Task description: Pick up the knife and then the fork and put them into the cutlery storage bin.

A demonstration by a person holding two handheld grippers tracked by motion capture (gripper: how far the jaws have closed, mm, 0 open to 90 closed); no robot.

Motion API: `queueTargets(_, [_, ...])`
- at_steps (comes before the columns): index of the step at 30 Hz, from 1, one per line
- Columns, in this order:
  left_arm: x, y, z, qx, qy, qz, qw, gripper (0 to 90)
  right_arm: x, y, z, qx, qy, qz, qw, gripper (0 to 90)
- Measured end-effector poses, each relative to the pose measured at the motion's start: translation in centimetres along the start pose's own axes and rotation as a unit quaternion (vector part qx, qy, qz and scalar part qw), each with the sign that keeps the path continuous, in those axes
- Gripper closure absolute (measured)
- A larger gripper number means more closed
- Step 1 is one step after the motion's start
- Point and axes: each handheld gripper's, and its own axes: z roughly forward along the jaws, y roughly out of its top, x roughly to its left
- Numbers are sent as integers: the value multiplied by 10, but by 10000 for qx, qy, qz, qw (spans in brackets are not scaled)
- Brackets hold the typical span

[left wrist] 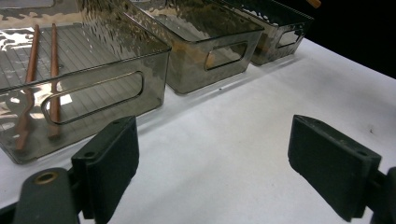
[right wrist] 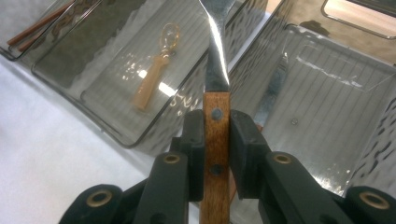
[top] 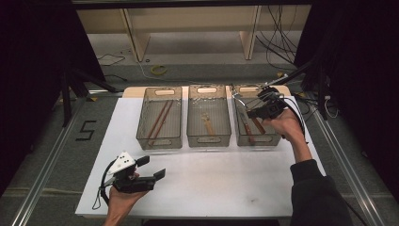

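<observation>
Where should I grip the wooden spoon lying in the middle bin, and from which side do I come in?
Grip the wooden spoon on its straight handle, coming down from above through the open top of the middle bin. It lies flat on the floor, well clear of the walls, so the walls would likely block a side approach. Set the gripper's jaws across the handle; the rounded bowl end looks harder to pinch.

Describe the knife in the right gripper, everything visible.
The knife has a brown wooden handle with two dark rivets and a shiny metal blade that reflects light. The right gripper is shut on the handle, one black finger on each flat side. The blade points away from the camera, over the wall between the middle bin and the right bin. A second knife lies in the right bin. The blade tip is cut off at the top edge.
</observation>
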Motion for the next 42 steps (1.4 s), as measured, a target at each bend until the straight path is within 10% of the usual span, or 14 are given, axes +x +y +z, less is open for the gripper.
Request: queueTargets(42, [0,0,0,-5,-10,-8,10000,160,-37,14,30,180,-399,754,9962,778])
